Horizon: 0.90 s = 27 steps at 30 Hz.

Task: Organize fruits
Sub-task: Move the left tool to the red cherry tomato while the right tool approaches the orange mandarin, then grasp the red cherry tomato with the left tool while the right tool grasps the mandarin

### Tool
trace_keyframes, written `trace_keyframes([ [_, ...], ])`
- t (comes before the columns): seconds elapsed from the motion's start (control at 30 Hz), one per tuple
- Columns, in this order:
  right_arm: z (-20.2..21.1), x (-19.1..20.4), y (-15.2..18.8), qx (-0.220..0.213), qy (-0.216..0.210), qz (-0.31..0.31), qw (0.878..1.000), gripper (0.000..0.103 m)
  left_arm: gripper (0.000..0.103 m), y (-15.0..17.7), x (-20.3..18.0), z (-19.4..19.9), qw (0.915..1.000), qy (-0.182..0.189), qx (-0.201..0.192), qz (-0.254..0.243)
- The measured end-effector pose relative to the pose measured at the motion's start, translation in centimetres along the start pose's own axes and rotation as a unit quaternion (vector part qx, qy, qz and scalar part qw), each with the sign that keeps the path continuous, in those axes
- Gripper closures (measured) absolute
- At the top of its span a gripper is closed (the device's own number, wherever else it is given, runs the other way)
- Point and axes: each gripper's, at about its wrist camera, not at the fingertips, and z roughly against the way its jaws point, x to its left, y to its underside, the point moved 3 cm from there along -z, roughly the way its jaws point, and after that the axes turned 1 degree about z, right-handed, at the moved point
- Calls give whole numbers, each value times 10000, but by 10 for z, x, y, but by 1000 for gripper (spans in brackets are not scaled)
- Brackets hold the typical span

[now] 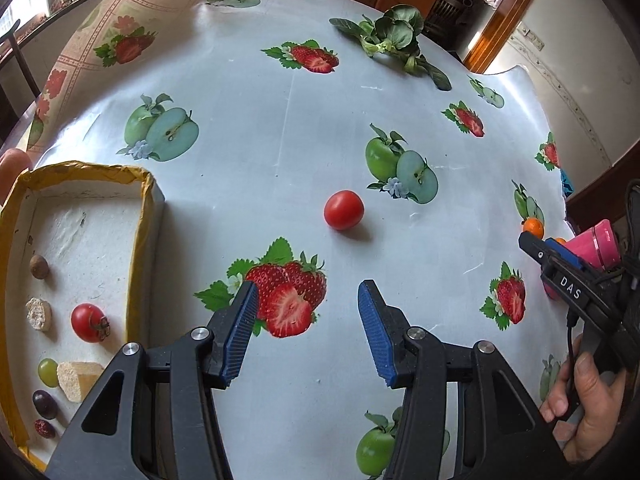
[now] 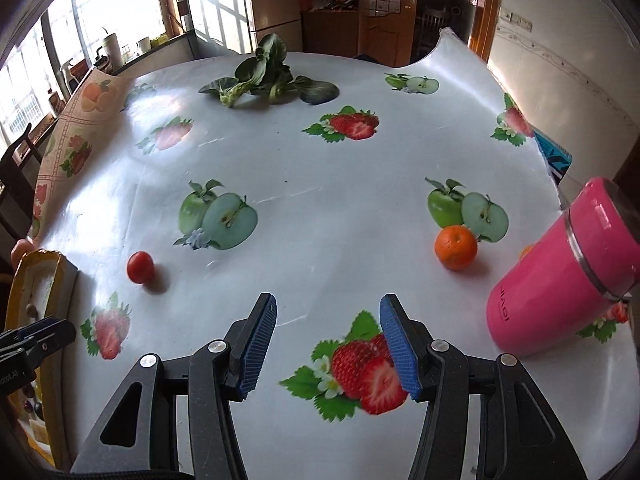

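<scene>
In the left wrist view, the left gripper [image 1: 306, 300] is hanging over the glossy fruit-printed tablecloth [image 1: 280, 128] with its blue ribbed fingers [image 1: 245, 312] spread wide and nothing between them, while the small round red tomato [image 1: 343, 210] is lying loose toward twelve o'clock from the fingertips, well apart from them. At nine o'clock the shallow white tray with yellow taped edges [image 1: 140, 216] is already holding a stemmed red tomato [image 1: 89, 322], a green grape [image 1: 48, 372] and several small pieces I cannot identify. The loose tomato is round and the cloth looks slick, so an off-centre closing is likely to send it rolling; squeezing hard could also split its skin. The tray's near end is being cut off by the frame and by the gripper body. In the right wrist view, the right gripper [image 2: 328, 328] is likewise standing open and empty, with the small orange mandarin [image 2: 456, 248] near its one o'clock and a pink insulated tumbler [image 2: 560, 272] lying tilted at three o'clock, close enough to get knocked during a reach. A second orange shape is peeking out behind the tumbler, too hidden to name. The bunch of dark leafy greens [image 2: 264, 76] is sitting far off at twelve o'clock.
</scene>
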Motion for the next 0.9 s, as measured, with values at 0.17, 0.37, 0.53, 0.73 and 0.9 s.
trace_keyframes([
  [0.17,-30,-22,-26,239,735,235,9967,47,53,-15,-15,-20,10000,18,50,-30],
  [0.37,-57,-32,-36,462,1157,399,9914,50,53,-31,-28,-41,9999,-70,41,-132],
  [0.53,-71,-36,-41,577,1405,496,9872,49,53,-39,-31,-67,9995,-211,142,-192],
  [0.73,-86,-36,-43,638,2051,1217,9691,70,53,-37,-36,-80,9970,-489,-46,-591],
  [0.9,-81,-29,-42,434,2180,1603,9617,88,75,-40,-33,-78,9971,-351,-19,-673],
])
